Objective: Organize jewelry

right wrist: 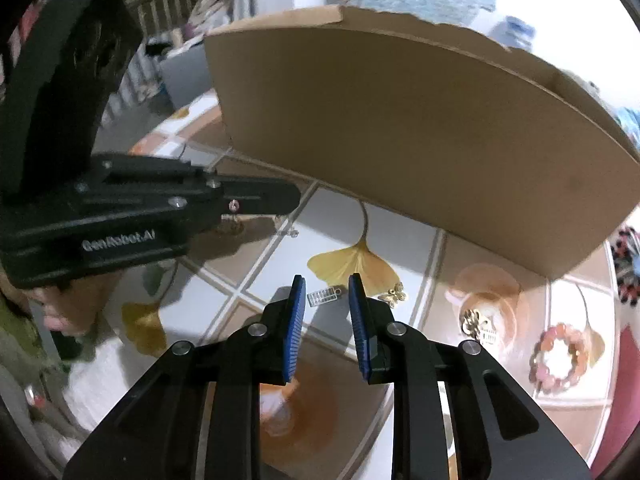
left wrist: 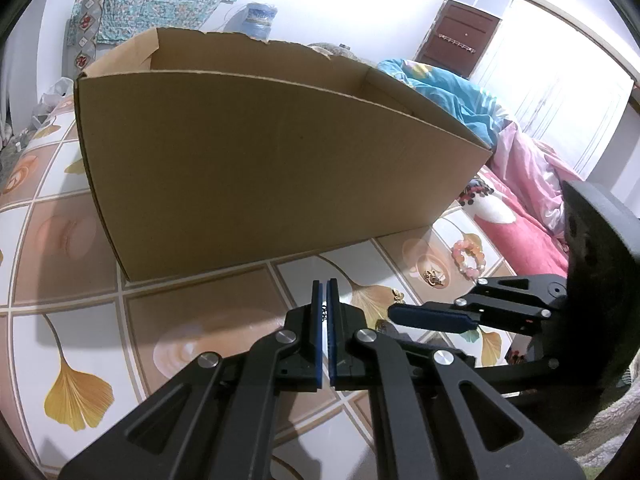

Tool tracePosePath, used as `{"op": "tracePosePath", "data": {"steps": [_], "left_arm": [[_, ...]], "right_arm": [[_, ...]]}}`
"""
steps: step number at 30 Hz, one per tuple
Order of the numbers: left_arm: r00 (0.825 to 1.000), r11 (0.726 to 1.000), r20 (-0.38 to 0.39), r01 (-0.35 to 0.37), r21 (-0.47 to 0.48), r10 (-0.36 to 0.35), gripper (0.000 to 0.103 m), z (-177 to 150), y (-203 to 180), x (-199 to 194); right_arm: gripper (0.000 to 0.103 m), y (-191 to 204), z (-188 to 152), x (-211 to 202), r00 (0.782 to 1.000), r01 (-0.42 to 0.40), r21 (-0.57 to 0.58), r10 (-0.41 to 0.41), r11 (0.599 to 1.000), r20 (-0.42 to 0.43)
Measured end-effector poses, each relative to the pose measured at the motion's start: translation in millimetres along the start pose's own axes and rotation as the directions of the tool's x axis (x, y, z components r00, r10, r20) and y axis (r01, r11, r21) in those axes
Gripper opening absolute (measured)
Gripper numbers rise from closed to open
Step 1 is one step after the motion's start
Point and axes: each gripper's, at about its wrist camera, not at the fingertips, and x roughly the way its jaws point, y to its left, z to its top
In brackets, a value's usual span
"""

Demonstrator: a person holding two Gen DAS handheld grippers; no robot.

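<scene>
An open cardboard box (left wrist: pixel 260 168) stands on a tiled, leaf-patterned cloth; it also shows in the right wrist view (right wrist: pixel 420 120). My left gripper (left wrist: pixel 325 286) is shut on a small dark jewelry piece (left wrist: pixel 324 313) low in front of the box. In the right wrist view a small earring (right wrist: pixel 236 222) hangs from the left gripper (right wrist: pixel 294 196). My right gripper (right wrist: pixel 327 280) is open above a small silver rectangular charm (right wrist: pixel 323 295). A gold butterfly piece (right wrist: pixel 394 294), gold earrings (right wrist: pixel 476 322) and a pink bead bracelet (right wrist: pixel 560 360) lie to the right. The right gripper (left wrist: pixel 394 314) shows beside the left one.
A clear small piece (right wrist: pixel 290 233) lies by the box's near corner. A dark bead bracelet (left wrist: pixel 476 192) lies at the box's right end. Pink and blue bedding (left wrist: pixel 520 160) is piled to the right. The bracelet (left wrist: pixel 468 258) and gold earrings (left wrist: pixel 434 278) show in the left wrist view.
</scene>
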Motion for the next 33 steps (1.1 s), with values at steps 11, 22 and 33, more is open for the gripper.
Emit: {"op": "tracePosePath", "data": {"steps": [11, 22, 33], "left_arm": [[1.0, 1.0, 0.002, -0.003, -0.004, 0.003, 0.001, 0.3, 1.8, -2.1], [1.0, 1.0, 0.006, -0.012, -0.005, 0.012, 0.001, -0.4, 2.5, -2.6], [1.0, 0.999, 0.018, 0.0, -0.035, 0.0, 0.001, -6.9, 9.3, -3.2]], "right_arm": [[0.0, -4.0, 7.0, 2.8, 0.997, -0.072, -0.055, 0.07, 0.996, -0.035], [0.016, -13.6, 15.1, -5.1, 0.986, -0.155, -0.055, 0.151, 0.986, -0.072], [0.026, 3.0, 35.4, 19.5, 0.945, -0.216, -0.164, 0.164, 0.962, -0.283]]}}
